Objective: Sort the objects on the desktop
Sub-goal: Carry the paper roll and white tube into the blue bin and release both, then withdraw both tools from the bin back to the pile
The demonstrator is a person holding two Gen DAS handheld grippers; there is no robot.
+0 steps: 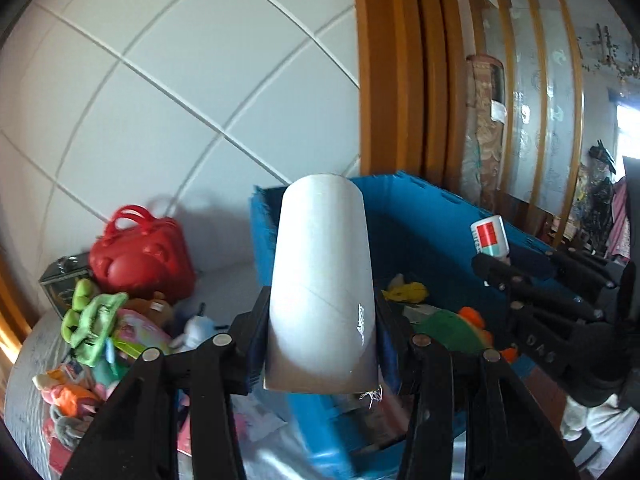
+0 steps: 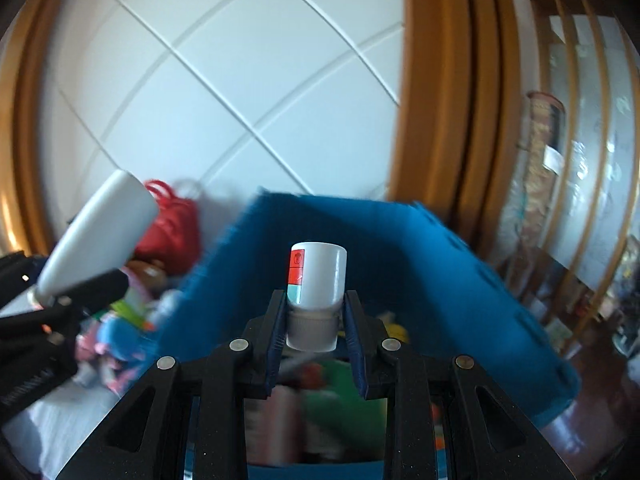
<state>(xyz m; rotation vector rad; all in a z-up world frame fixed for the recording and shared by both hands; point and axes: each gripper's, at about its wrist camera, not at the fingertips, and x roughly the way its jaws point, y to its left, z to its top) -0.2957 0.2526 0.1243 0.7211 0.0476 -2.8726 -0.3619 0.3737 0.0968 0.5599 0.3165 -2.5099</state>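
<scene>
1. My left gripper (image 1: 322, 344) is closed partway on a wide white tube (image 1: 322, 280). The pads press its two sides near the lower end, and the tube points up and away from me, just in front of the blue crate (image 1: 420, 216).
2. My right gripper (image 2: 316, 328) is closed much narrower. It holds a small white bottle (image 2: 318, 276) by the grey cap, with the body and its red and teal label standing above my fingers.
3. In the right wrist view the bottle is over the open crate, whose near edge lies below my fingers. In the left wrist view the same bottle shows at the right, above the far rim.
4. I judge that the step in hand is to bring both things over the crate and put them inside. Some toys already lie on its floor, among them a green plush (image 1: 448, 330) and something yellow (image 1: 406, 292).
5. To do it well, I should first come lower into the crate, and only then let the jaws open. The cap is a short grip, so the bottle could tip if I swing it quickly.
6. The tube is long and smooth. I should keep its far end clear of the crate wall and of my other gripper, because the two are near each other.
7. The red bag (image 1: 140, 256) and the pile of soft toys (image 1: 92, 328) wait on the table at the left, not yet sorted.
</scene>
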